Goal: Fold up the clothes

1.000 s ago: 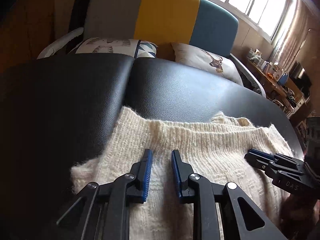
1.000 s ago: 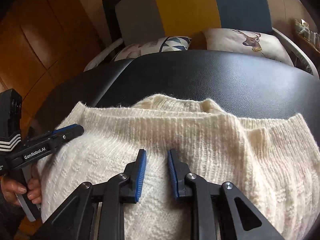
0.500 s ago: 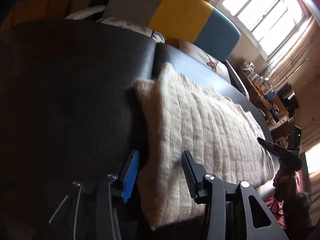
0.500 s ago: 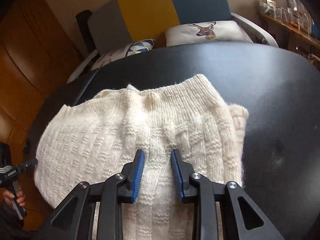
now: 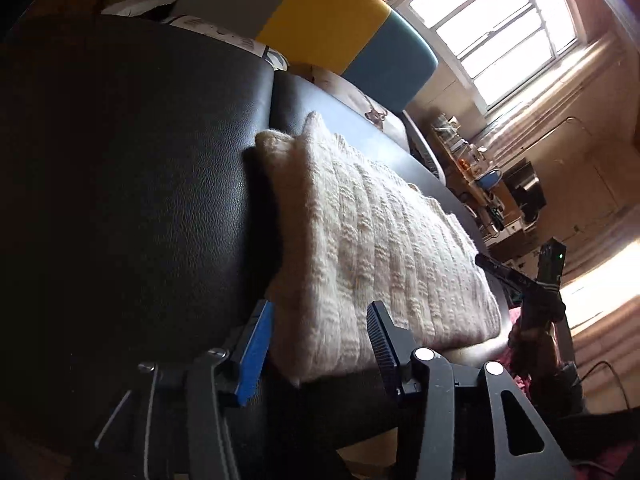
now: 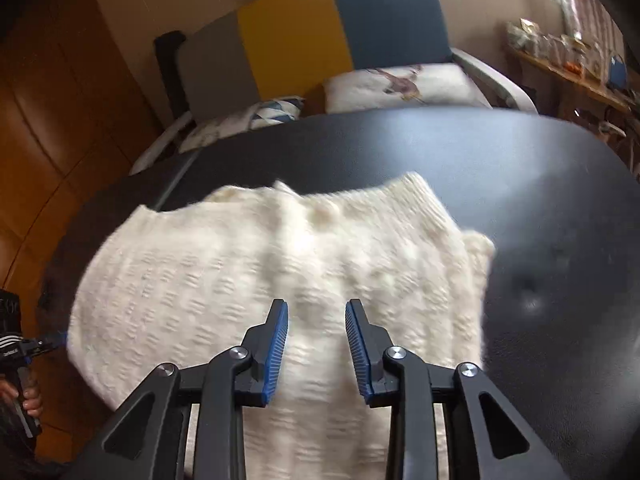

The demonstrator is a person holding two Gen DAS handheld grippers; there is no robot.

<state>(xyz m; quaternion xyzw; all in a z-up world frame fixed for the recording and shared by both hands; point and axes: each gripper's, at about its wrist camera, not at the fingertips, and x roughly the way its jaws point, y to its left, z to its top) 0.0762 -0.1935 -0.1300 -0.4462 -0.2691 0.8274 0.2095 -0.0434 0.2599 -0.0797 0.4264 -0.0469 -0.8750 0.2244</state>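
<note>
One fluffy cream knitted sweater (image 6: 280, 272), bumpy with ribs, is laid folded on the smooth black leather table (image 6: 540, 184). Two black grippers with blue pads, left gripper (image 5: 320, 336) and right gripper (image 6: 316, 340), are held open around nothing.

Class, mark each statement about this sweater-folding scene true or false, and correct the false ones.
1. The cream knit sweater lies on a black padded surface. True.
2. The right tool is shut on the sweater. False: its jaws stand open above the knit.
3. The left tool is open at the sweater's near edge. True.
4. The chair behind the surface is plain red. False: it has grey, yellow and blue panels.
5. A deer-print cushion sits on the chair. True.
</note>
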